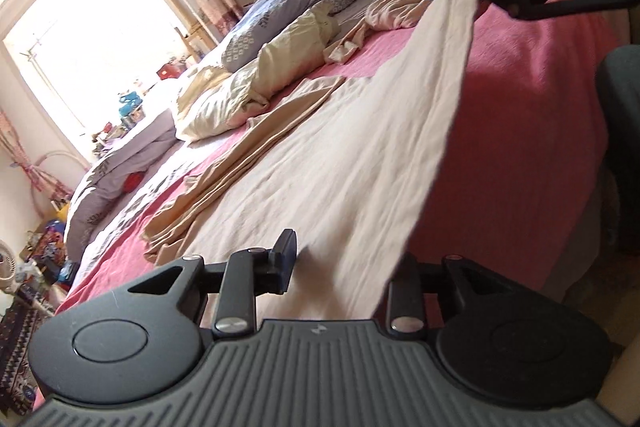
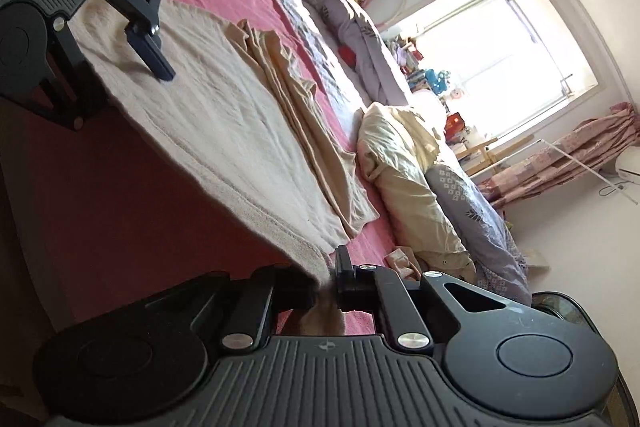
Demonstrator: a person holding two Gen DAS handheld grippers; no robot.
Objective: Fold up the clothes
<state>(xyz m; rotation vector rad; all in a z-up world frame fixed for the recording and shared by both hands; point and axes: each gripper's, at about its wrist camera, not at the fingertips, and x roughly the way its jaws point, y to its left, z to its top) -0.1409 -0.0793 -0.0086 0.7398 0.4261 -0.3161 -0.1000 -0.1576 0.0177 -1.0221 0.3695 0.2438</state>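
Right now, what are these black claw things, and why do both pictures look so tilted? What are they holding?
They are two hand-held grabbers, each with two fingers; a person holds one in each hand. A small camera rides on each, so one picture looks out from the left gripper and the other from the right gripper. That is why the room looks tilted. They work over a bed with a pink cover. On it lie a pale cloth, a tan garment beside it and a cream bundle further back. The right gripper pinches one corner of the pale cloth. The left gripper stands open, with another corner of the cloth between its fingers.
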